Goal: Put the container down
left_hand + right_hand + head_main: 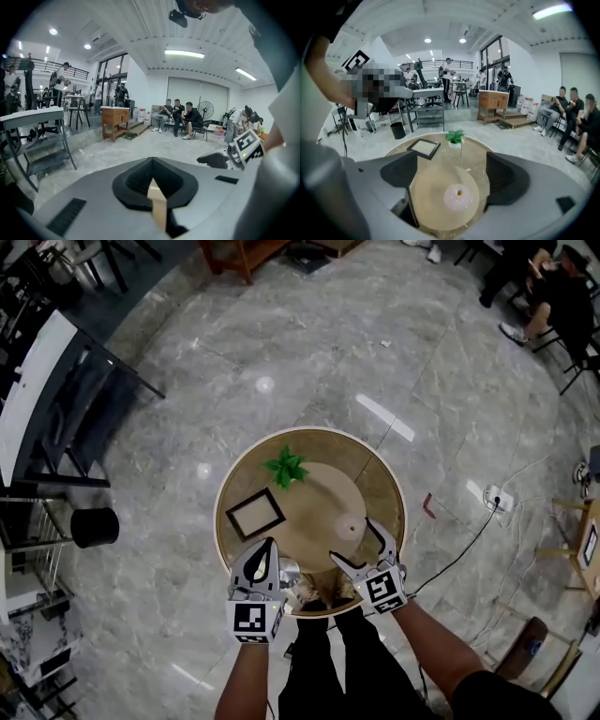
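The container (319,507) is round with a flat tan lid and a pale knob (352,528); it stands on the round table (394,488) at the near side. My right gripper (356,542) is open, one jaw on each side of the knob and above the lid. In the right gripper view the lid (436,201) and knob (457,196) lie between the wide jaws of the right gripper (452,176), and the pads do not press on it. My left gripper (265,557) is shut at the table's near left edge, beside the container. The left gripper (152,180) points out into the room.
A small green plant (286,466) and a dark picture frame (255,514) sit on the far and left parts of the table. A black bin (94,527) and metal shelving stand to the left. A power strip (497,498) with its cable lies on the floor right. People sit at the far right (553,296).
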Action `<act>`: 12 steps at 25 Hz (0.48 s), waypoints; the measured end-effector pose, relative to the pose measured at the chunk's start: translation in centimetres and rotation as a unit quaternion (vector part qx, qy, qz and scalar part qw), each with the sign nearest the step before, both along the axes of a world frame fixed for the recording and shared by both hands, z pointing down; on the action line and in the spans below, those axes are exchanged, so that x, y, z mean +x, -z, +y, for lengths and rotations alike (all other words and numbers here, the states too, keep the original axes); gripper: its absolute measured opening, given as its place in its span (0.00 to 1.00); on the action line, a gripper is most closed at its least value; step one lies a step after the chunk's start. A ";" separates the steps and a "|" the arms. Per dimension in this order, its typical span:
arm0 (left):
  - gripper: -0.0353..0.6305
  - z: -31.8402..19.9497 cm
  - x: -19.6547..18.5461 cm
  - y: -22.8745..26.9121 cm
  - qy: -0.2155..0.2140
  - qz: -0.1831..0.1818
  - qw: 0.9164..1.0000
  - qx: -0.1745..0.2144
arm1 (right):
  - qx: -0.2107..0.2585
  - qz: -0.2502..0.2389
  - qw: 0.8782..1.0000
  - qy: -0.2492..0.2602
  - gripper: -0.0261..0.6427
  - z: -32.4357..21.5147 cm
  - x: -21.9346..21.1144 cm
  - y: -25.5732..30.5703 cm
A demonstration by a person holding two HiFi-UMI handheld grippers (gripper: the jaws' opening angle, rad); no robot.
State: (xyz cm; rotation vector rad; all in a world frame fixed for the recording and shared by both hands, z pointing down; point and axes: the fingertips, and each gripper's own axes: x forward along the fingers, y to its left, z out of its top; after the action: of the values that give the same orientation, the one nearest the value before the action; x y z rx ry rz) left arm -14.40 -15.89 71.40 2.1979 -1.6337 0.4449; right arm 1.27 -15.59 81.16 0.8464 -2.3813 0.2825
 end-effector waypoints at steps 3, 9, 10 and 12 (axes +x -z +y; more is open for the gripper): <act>0.04 0.4 0.2 3.9 -0.001 0.001 1.000 0.012 | 0.030 -0.034 0.999 -0.002 0.69 -0.2 -0.8 7.2; 0.04 0.9 0.8 11.1 -0.003 0.010 0.999 0.044 | 0.092 -0.075 0.993 -0.016 0.67 -0.4 -1.2 19.5; 0.04 1.3 1.0 12.1 -0.004 0.011 0.999 0.049 | 0.103 -0.077 0.992 -0.018 0.65 -0.2 -1.1 21.4; 0.04 2.4 1.5 13.9 -0.007 0.016 0.998 0.054 | 0.126 -0.083 0.988 -0.023 0.60 0.2 -0.8 24.6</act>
State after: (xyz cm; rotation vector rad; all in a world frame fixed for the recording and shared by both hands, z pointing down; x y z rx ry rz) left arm -12.90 -13.48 57.51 2.2845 -1.6619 0.3304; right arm 0.51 -15.44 56.57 1.0295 -2.5937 0.0709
